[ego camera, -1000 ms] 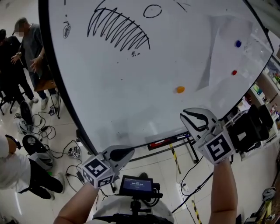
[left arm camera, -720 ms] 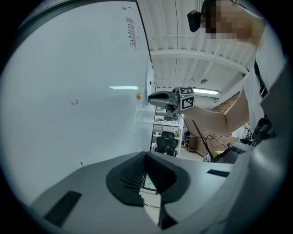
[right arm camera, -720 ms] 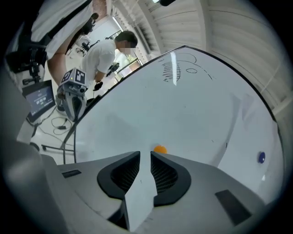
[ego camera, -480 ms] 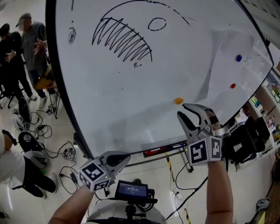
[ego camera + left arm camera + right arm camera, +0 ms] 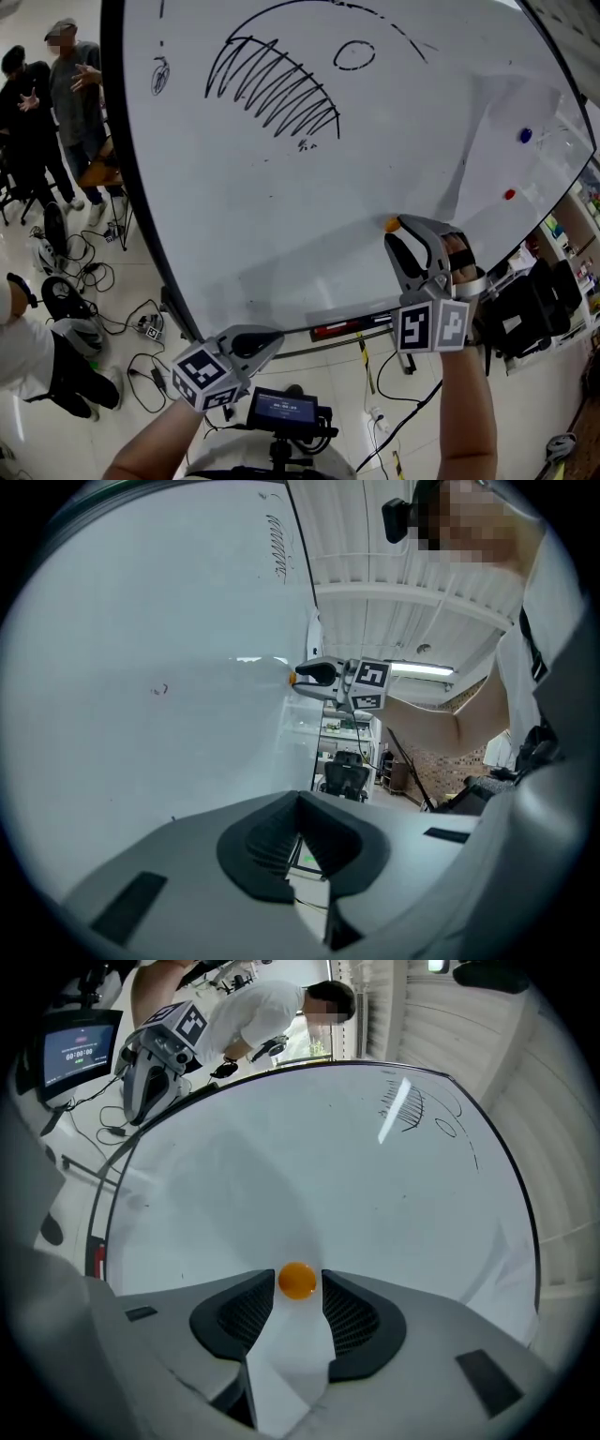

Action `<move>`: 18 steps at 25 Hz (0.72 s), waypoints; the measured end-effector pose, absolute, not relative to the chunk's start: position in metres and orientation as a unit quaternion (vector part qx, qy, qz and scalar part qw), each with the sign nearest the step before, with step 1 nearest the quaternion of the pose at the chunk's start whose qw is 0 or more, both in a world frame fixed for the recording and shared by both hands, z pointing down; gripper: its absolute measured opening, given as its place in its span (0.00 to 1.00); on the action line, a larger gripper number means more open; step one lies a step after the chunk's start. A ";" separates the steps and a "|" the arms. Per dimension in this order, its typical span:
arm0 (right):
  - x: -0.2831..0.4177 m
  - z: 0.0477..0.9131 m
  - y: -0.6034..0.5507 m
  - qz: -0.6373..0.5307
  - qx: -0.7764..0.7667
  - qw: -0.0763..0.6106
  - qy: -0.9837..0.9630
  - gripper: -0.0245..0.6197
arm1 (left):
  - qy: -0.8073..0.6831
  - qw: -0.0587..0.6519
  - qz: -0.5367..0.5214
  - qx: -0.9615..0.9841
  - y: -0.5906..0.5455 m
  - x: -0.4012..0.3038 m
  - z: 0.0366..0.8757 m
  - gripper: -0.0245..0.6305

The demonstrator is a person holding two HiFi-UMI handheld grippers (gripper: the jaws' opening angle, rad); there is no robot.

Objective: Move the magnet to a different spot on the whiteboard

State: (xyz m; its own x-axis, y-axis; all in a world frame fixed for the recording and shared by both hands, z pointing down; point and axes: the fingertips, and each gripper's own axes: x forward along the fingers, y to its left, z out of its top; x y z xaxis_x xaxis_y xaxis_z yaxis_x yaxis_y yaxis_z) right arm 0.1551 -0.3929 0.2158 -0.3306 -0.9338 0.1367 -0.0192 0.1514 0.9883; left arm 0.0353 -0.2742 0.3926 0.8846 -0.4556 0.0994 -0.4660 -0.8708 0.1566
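Magnet (image 5: pixel 298 1281), orange and round, sticks to the worktop (image 5: pixel 281 216), a white upright board, close to its lower edge and somewhat toward the lower right corner. In the head view the magnet (image 5: pixel 391 224) shows just at the tip of the right tongs (image 5: pixel 395 234).

The right tongs (image 5: pixel 298 1290) are released. Their two dark ribbed pads (image 5: pixel 246 1309) stand apart, one on each side of the magnet, with a thin gap of white board showing on both sides. The magnet lies level with the pad tips and is not clamped.

The left tongs (image 5: pixel 266 339) hang below the lower edge of the worktop, well apart from the magnet. In their own view the left tongs (image 5: pixel 300 803) are clenched on nothing, the pad tips meeting in a point. That view also shows the right tongs (image 5: pixel 323 675) far off against the board.

A blue magnet (image 5: pixel 524 135) and a red magnet (image 5: pixel 509 195) sit near the right edge of the worktop, the blue one higher up. A black hatched drawing (image 5: pixel 272 84) and a small oval (image 5: pixel 353 54) lie toward the upper edge. A tray (image 5: pixel 352 323) runs under the lower edge.

Beyond the left edge two people (image 5: pixel 52 103) stand on the floor, with cables (image 5: pixel 89 272) strewn near them. A small screen (image 5: pixel 286 409) shows at the bottom of the head view.
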 end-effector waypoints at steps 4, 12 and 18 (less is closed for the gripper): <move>0.153 0.220 -0.397 -0.531 0.382 0.439 -0.616 0.35 | -0.242 0.090 0.029 0.966 -0.276 0.033 0.393 0.05; 0.153 0.220 -0.398 -0.537 0.390 0.432 -0.611 0.32 | -0.248 0.092 0.030 0.964 -0.277 0.028 0.395 0.05; 0.154 0.222 -0.398 -0.524 0.399 0.432 -0.616 0.28 | -0.254 0.090 0.030 0.963 -0.275 0.023 0.393 0.05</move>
State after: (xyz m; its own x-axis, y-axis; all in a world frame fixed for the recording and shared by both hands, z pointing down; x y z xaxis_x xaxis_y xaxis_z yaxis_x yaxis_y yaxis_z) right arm 0.1537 -0.3976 0.2224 -0.3089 -0.9442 0.1143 -0.0395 0.1328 0.9904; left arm 0.0230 -0.2746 0.3933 0.8694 -0.4832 0.1028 -0.4939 -0.8552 0.1573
